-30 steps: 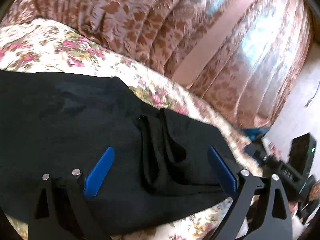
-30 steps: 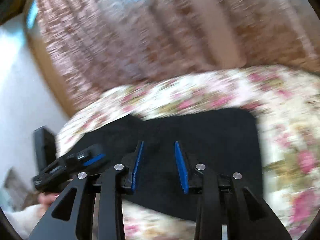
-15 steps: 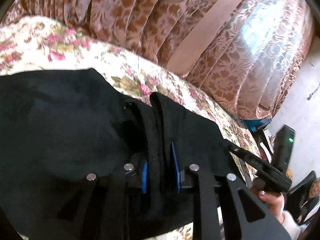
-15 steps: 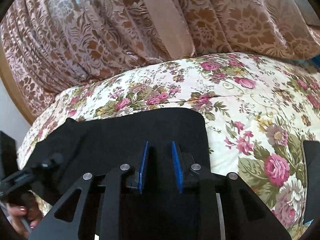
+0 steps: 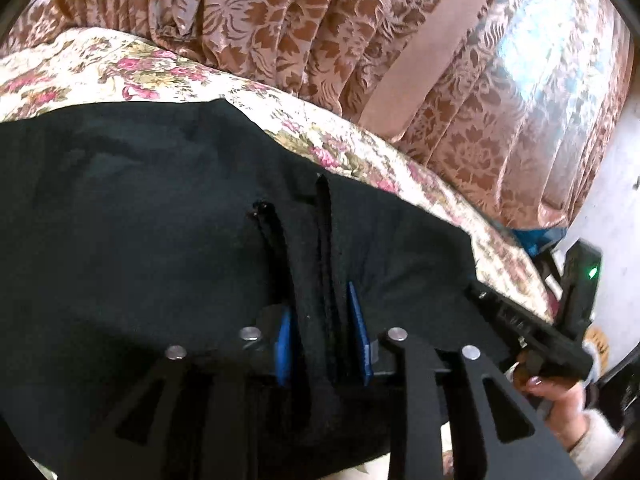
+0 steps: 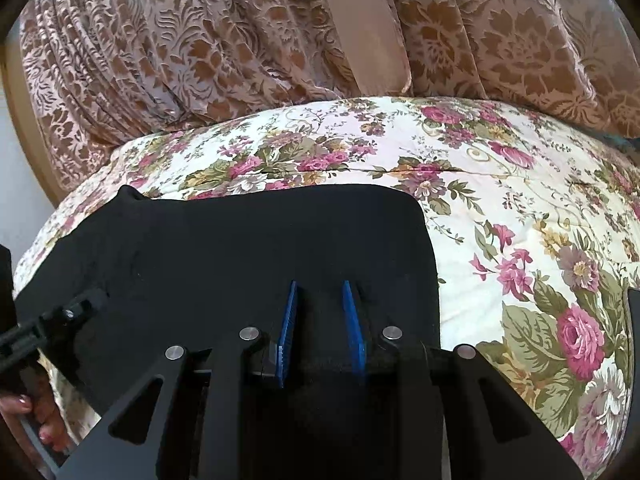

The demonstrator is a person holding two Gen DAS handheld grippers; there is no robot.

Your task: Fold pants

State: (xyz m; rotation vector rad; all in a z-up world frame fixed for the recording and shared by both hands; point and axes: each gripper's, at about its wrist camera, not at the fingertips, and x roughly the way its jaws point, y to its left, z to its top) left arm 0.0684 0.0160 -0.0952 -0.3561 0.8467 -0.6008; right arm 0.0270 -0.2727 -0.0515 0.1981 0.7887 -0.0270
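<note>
Pants of plain black cloth (image 5: 140, 240) lie spread on your floral quilted bedspread (image 5: 100, 68), near its edge. Through the left wrist camera, your left gripper (image 5: 322, 332) has a raised ridge of cloth between its blue pads; its jaws are opening a little, so that pinch could slip free if you lift now. Only this view shows the upright pleats and your right hand (image 5: 560, 392) on the other tool. Through the right wrist camera, your right gripper (image 6: 320, 320) stands narrowly parted over flat cloth; whether it grips, you cannot tell. Only here does the pants' squared far corner show, beneath the brown patterned curtain (image 6: 240, 40).
</note>
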